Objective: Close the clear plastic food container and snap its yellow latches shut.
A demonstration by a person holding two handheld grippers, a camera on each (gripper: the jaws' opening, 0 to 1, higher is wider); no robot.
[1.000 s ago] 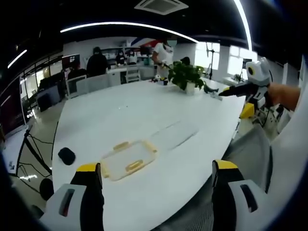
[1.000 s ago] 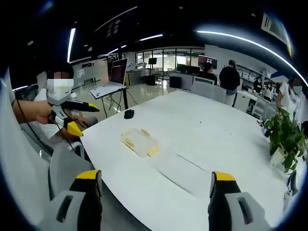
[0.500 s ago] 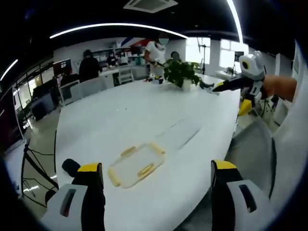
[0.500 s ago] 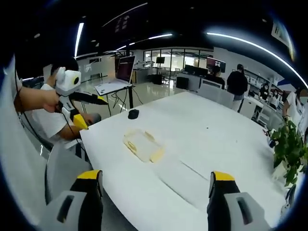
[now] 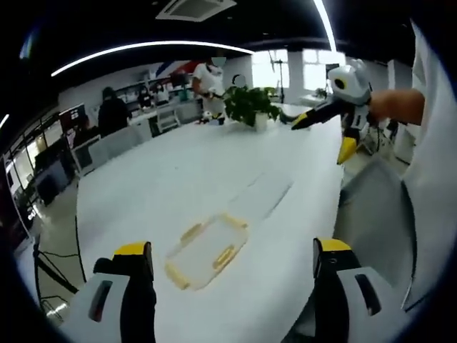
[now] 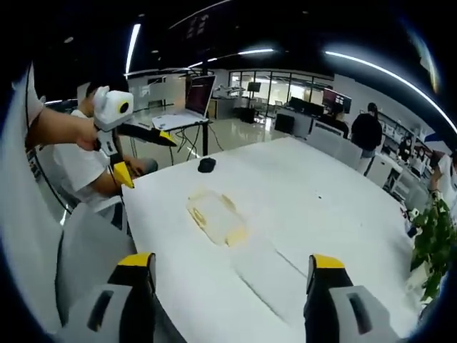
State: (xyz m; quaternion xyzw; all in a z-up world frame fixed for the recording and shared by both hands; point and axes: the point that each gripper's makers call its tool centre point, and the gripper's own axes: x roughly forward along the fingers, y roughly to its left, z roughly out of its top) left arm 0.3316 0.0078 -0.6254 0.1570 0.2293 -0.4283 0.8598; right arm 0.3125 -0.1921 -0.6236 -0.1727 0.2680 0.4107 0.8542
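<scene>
The clear plastic food container [image 5: 207,251] with yellow latches lies flat on the white table [image 5: 186,179], just ahead of my left gripper [image 5: 230,286], whose jaws stand wide apart with nothing between them. In the right gripper view the container [image 6: 216,216] sits further off, near the table's left edge. My right gripper [image 6: 230,293] is open and empty above the table's near edge. The left gripper [image 6: 136,132] shows at the left of the right gripper view, held by a hand. The right gripper [image 5: 325,108] shows at the upper right of the left gripper view.
A potted plant [image 5: 248,107] stands at the table's far end. A small black object [image 6: 206,165] lies beyond the container. A grey chair [image 5: 371,214] stands by the table's near edge. Several people [image 5: 209,82] and desks fill the background. A laptop [image 6: 191,103] sits on a side desk.
Both views have shifted as the hands moved. The container now appears closer and more central ahead of my left gripper. Both grippers stay open.
</scene>
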